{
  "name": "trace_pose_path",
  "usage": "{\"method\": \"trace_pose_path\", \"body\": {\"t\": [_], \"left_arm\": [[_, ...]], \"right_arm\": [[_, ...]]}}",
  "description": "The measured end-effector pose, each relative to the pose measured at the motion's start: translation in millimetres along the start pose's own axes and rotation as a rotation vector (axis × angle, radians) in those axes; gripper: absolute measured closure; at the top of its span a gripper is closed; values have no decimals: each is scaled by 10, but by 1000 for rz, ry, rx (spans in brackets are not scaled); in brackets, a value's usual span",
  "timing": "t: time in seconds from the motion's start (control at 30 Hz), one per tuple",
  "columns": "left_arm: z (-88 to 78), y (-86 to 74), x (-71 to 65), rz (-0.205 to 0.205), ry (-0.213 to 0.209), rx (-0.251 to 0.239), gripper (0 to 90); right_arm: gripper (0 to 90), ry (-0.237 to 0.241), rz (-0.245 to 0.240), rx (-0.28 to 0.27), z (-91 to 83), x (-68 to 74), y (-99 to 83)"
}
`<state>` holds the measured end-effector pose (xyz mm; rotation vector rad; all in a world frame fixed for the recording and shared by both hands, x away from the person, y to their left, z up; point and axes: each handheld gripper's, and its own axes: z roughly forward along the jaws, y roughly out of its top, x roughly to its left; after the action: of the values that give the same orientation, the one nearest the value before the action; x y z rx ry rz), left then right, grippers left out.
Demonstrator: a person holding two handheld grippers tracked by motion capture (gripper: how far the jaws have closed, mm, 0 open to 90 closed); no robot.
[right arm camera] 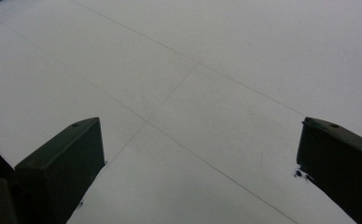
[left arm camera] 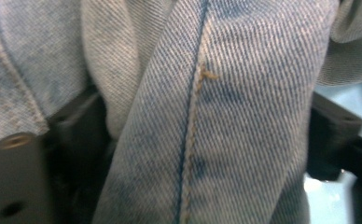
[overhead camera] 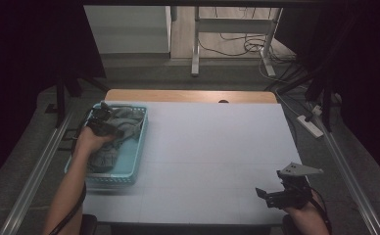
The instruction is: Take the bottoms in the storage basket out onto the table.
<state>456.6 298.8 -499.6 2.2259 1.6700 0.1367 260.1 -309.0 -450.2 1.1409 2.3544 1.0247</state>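
Left claw (overhead camera: 101, 126) is down inside the light blue basket (overhead camera: 129, 169), which sits at the left edge of the white tabletop (overhead camera: 212, 156), its long side running away from the person. The basket holds crumpled faded denim, jeans (overhead camera: 110, 147) by the look of the seams and weave. In the left gripper view a thick fold of the jeans (left arm camera: 216, 121) with a blue seam and tan stitching runs up between the two black jaws; the fabric bulges against both jaws and fills the gap, so the left claw is clamped partway on this fold. A patch of the basket's blue floor shows at the lower right of that view. The left hand (overhead camera: 87, 139) wraps the gripper body over the basket's near-left part; the forearm comes up from the bottom edge.

Right claw (overhead camera: 266, 196) sits low over the near right corner of the tabletop, well apart from the basket, pointing leftwards across the surface. The right gripper view shows its two dark jaws standing wide with bare white tabletop (right arm camera: 193, 93) between them, nothing held. Grey three-cornered plate on top of it is visible in the high view.
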Motion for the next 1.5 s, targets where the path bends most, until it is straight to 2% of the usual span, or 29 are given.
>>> {"method": "trace_pose_path", "body": {"t": [0.1,0.13,0.17,0.23,0.27,0.4,0.6,0.7,0.8,0.97,1.23,1.5], "left_arm": [[-26,2,-22,-10,10,8,324],[-34,5,-29,-10,12,12,419],[-44,9,-35,-9,11,16,419],[-68,16,-52,5,12,21,512],[-87,16,-89,27,25,21,591],[-121,9,-139,38,41,14,649],[-186,-27,-150,48,27,-23,683],[-242,-53,-140,55,-3,-47,683],[-315,-81,-116,46,-29,-78,683],[-479,-110,-88,22,-74,-119,686],[-746,-134,-79,34,-126,-195,688],[-1006,-130,-115,63,-162,-270,689]], "right_arm": [[9,1,0,1,4,0,1],[9,1,0,2,5,2,2],[9,1,0,2,5,2,2],[9,1,-1,3,6,1,2],[9,1,0,3,6,1,2],[10,0,3,5,8,-2,4],[9,0,5,7,13,-4,8],[10,1,5,8,15,-5,9],[9,0,3,8,16,-2,10],[9,1,4,7,17,-6,10],[9,0,5,6,18,-5,12],[9,-1,4,8,19,-4,12]]}}
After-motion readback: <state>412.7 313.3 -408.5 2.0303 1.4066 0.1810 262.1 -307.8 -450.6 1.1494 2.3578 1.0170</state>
